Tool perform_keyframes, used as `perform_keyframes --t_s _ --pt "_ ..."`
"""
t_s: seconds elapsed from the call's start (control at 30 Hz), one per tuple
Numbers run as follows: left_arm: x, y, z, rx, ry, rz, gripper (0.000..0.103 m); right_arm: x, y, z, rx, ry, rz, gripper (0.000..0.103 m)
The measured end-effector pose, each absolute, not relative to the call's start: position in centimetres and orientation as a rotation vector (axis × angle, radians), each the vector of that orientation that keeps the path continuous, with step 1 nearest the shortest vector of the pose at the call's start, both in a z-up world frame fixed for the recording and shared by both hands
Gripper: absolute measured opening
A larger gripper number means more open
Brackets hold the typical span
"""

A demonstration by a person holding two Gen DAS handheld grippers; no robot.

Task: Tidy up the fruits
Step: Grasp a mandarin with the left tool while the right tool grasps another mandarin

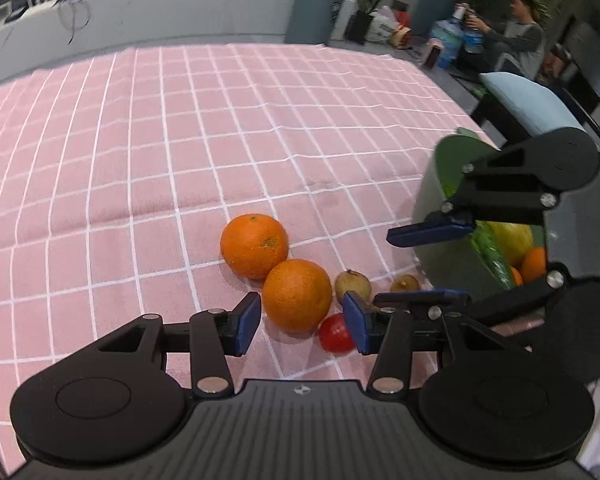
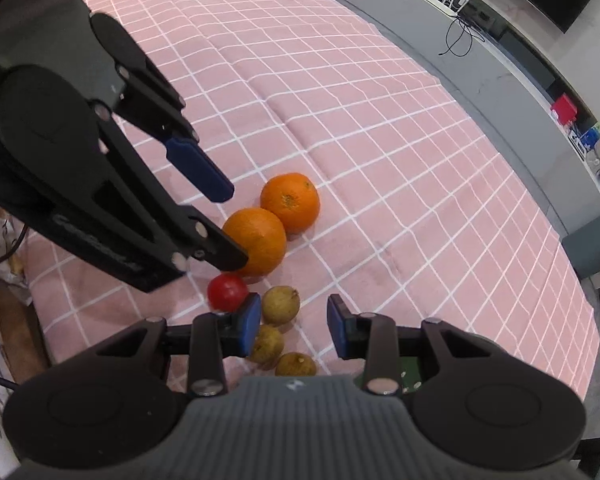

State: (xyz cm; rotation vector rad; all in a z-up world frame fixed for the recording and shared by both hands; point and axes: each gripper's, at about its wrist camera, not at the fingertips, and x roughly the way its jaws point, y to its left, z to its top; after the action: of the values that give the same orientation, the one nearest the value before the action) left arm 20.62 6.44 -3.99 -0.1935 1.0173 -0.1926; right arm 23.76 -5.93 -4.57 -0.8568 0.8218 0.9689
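Both tools gape, unclamped; 2 oranges touch, lined diagonally.

Near orange — between claw pads

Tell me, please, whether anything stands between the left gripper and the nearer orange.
Nothing visible does: the nearer orange lies just ahead of the open left gripper. A small red fruit sits beside it, near one finger.
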Motion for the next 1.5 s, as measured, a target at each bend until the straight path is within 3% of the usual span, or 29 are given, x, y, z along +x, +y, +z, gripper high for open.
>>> perform_keyframes --t_s 0.37,0.53,0.97,1.13,1.5 --pt "22.3 6.6 -5.8 -0.279 1.098 -0.162 0.058 25.0 -5.3 -5.7 -0.842 0.842 0.963 0.032" --pt "22.1 6.7 -6.2 -0.307 1.091 -0.175 0.049 25.1 -5.3 -5.8 -0.827 0.848 0.958 0.032" --pt "19.7 9.3 -3.1 -0.299 1.046 -0.113 0.048 25.1 -3.3 -5.4 -0.797 0.845 0.987 0.033" --pt "19.0 11.4 -2.9 -0.308 1.047 -0.025 0.048 24.9 -1.8 -5.7 -0.787 0.841 1.005 0.04" --pt "18.5 13.1 -3.8 -0.349 1.057 0.03 0.048 26.7 0.4 -6.5 -0.721 0.871 0.943 0.042"
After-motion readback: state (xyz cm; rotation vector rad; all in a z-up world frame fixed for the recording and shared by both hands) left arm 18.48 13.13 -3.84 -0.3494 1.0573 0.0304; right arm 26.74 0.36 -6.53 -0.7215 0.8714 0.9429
